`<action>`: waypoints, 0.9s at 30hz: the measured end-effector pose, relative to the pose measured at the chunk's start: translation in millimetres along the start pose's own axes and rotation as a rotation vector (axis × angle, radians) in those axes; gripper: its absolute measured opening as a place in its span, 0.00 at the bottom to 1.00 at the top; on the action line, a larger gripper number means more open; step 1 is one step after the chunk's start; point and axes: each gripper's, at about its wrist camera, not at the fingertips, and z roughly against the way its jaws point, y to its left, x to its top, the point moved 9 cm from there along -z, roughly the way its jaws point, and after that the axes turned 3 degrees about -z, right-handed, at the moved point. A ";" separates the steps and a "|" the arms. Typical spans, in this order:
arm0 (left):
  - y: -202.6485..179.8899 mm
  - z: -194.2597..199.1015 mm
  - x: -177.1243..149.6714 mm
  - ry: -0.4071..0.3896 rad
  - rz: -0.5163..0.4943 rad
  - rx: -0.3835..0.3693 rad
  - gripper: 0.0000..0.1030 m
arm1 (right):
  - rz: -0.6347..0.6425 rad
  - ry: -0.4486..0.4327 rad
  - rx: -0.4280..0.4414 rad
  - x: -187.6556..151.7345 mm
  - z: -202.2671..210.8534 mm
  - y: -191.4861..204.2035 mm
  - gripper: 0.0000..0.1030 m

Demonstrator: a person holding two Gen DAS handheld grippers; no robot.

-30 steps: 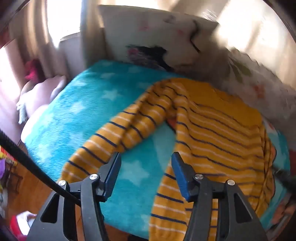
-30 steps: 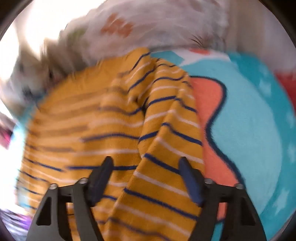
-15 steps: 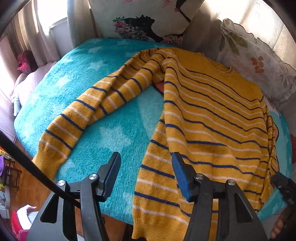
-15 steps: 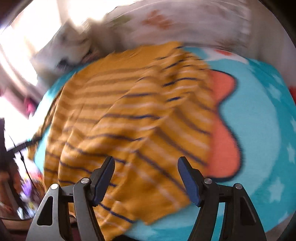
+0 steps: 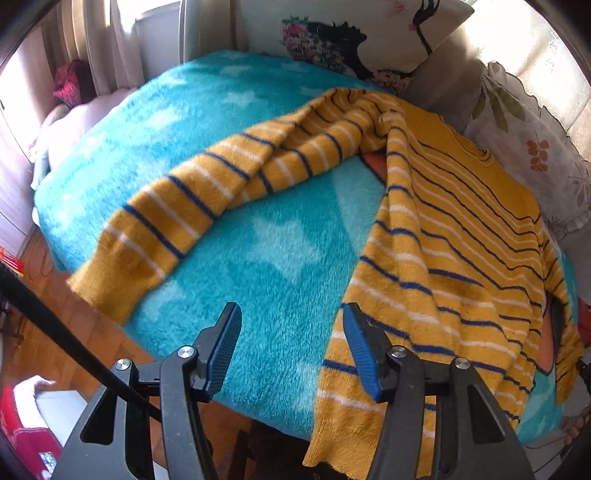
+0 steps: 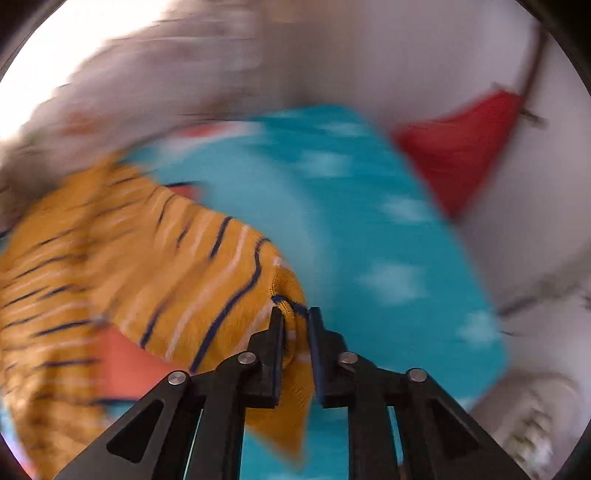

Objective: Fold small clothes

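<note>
A mustard-yellow sweater with navy and white stripes lies spread on a turquoise star blanket. Its left sleeve stretches out toward the blanket's left front edge. My left gripper is open and empty, hovering over the blanket just left of the sweater's bottom hem. In the blurred right wrist view, my right gripper is shut on a fold of the sweater at its edge, over the blanket.
Floral pillows and a leaf-print cushion line the back. Wooden floor lies beyond the blanket's front edge. A red cloth lies past the blanket on the right.
My right gripper has closed on the sweater's edge and is moving fast. My left gripper has come lower and nearer the hem, still open.
</note>
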 end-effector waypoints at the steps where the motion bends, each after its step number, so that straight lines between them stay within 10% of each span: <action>1: -1.5 -4.2 -2.9 0.014 0.000 -0.016 0.54 | -0.012 0.015 0.086 -7.0 7.7 5.5 0.16; 4: -8.0 -15.5 -15.3 0.058 -0.002 -0.087 0.54 | 0.066 0.130 0.375 -56.1 45.2 71.5 0.47; 11: -35.5 -18.4 -32.1 0.051 -0.115 -0.121 0.43 | 0.333 0.309 0.648 -176.7 60.6 183.2 0.49; 13: -47.6 -19.8 -36.9 0.072 -0.138 -0.146 0.07 | 0.360 0.270 0.648 -169.4 52.2 207.3 0.49; 14: -48.6 -19.3 -36.7 0.066 -0.135 -0.128 0.07 | 0.373 0.247 0.623 -168.0 53.0 214.7 0.48; 16: -47.7 -15.5 -36.5 0.070 -0.127 -0.097 0.06 | 0.373 0.248 0.598 -169.9 39.6 233.0 0.07; 27: 6.3 11.4 -58.2 0.107 0.051 -0.013 0.05 | 0.371 0.281 0.573 -166.0 29.5 171.5 0.02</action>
